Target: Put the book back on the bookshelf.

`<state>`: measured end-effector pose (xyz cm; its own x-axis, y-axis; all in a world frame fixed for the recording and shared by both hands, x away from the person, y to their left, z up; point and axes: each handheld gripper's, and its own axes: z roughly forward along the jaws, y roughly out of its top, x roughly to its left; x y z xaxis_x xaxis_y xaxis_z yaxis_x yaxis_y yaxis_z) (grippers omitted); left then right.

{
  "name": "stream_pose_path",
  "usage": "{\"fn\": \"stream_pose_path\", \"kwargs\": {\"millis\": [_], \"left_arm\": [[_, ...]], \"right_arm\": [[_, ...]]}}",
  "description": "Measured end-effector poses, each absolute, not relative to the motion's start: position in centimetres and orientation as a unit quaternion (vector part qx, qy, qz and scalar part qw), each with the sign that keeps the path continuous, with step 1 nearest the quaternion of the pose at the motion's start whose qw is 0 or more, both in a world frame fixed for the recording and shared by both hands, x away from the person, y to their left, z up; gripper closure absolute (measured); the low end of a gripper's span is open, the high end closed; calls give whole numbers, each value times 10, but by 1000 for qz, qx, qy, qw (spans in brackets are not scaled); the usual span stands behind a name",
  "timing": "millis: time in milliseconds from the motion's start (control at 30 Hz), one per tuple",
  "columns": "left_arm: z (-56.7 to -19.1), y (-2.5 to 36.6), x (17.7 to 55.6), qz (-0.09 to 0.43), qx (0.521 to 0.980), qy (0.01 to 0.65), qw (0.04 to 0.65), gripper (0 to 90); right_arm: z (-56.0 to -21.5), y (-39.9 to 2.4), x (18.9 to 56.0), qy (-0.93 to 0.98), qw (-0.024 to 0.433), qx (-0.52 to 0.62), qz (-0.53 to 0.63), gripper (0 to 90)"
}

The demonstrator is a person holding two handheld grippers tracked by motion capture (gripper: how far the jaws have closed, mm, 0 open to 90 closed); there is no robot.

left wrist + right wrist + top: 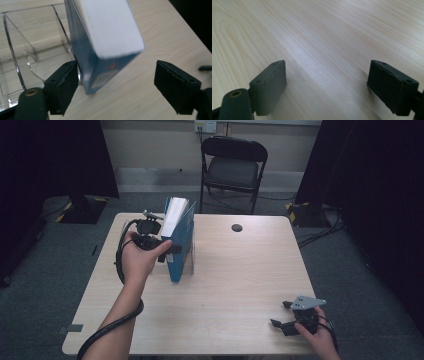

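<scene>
A thick blue book (pixel 180 235) with white page edges stands tilted in a clear plastic holder (pixel 189 265) on the left half of the wooden table (pixel 240 270). My left gripper (pixel 167 247) reaches at it from the left, held in a hand. In the left gripper view the book (pixel 110 27) leans between the jaws. My left gripper (pixel 116 75) is open: one pad sits close to the cover by the clear holder (pixel 30 50), and the other stands well apart from the book. My right gripper (pixel 280 313) rests open near the front right edge, with bare wood between its jaws (pixel 327 77).
A small black round mark (pixel 237 227) lies at the table's far middle. A black folding chair (pixel 233 165) stands behind the table. Dark curtains hang at both sides, and cables run across the floor at the right.
</scene>
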<state>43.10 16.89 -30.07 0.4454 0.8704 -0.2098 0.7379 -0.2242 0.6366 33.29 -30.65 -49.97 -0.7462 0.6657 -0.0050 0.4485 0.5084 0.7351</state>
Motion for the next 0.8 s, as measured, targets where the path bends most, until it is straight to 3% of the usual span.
{"fn": "stream_pose_path", "kwargs": {"millis": [800], "left_arm": [[-349,172,406,38,799,480,361,174]], "right_arm": [[-500,-307,333,857,145,324,374,146]]}}
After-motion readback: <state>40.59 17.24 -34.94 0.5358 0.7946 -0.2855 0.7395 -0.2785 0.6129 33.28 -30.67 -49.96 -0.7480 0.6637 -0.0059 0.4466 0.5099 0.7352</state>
